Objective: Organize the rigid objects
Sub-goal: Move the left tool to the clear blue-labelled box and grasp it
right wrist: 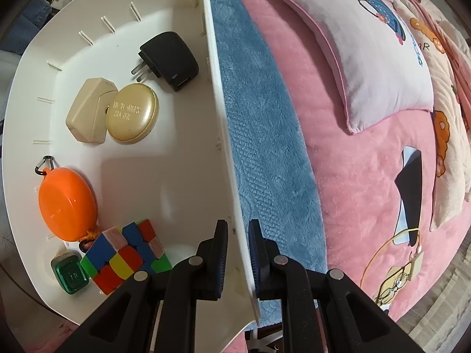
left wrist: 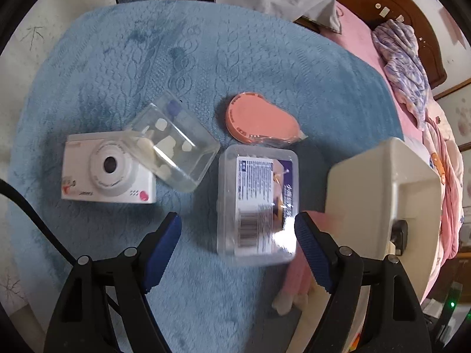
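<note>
My left tongs stand wide with nothing pressed between them, hanging over the clear labelled box on the blue blanket. The box lies straight ahead, its near end between my fingertips and its long axis running away from me along the line I point. The right pad looks just beside its near corner; the left pad is well clear. I judge I can close across the short width.

Around it:
- the peach case, just beyond
- the clear tub, left, leaning on the toy camera

My right tongs are narrow, clamped on the bin's wall, steadying the bin at the box's right. The charger, orange case and cube already lie inside.
</note>
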The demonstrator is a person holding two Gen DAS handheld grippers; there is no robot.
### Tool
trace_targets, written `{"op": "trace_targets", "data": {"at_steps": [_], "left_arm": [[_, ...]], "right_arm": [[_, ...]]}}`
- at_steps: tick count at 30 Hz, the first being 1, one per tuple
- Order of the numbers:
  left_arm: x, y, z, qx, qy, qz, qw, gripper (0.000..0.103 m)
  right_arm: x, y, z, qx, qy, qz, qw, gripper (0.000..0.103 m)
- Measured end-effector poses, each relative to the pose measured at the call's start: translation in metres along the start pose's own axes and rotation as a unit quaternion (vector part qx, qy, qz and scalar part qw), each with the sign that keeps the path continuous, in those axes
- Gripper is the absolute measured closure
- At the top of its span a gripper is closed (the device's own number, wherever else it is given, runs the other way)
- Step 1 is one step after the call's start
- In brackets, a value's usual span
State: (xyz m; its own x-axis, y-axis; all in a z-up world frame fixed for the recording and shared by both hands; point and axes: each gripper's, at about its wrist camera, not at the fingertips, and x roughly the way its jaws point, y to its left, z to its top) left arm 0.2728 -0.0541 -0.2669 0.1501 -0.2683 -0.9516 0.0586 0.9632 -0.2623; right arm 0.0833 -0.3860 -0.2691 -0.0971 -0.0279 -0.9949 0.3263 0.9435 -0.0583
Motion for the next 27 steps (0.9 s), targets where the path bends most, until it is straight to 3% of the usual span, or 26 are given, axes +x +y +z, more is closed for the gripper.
{"op": "trace_targets", "data": {"at_steps": [7, 21, 25, 27], "left_arm": [[0.015, -0.005, 0.005, 0.002, 0.002, -0.005, 1.0000, 0.017], [0.030, -0.014, 0.008, 0.024, -0.007, 0.037, 0.9990, 0.019], [0.029, -0.018, 0.008, 0.021, -0.007, 0.045, 0.9988, 0.035], [0.028, -0.017, 0.005, 0.013, -0.002, 0.044, 0.9990, 0.036]], "right_arm": [[0.004, 0.004, 0.001, -0.011, 0.010, -0.003, 1.000, 0.089], [0.007, 0.005, 0.003, -0.020, 0.020, -0.007, 1.000, 0.089], [0.006, 0.005, 0.002, -0.025, 0.019, -0.007, 0.999, 0.089], [0.006, 0.006, 0.002, -0.030, 0.019, -0.007, 0.999, 0.089]]}}
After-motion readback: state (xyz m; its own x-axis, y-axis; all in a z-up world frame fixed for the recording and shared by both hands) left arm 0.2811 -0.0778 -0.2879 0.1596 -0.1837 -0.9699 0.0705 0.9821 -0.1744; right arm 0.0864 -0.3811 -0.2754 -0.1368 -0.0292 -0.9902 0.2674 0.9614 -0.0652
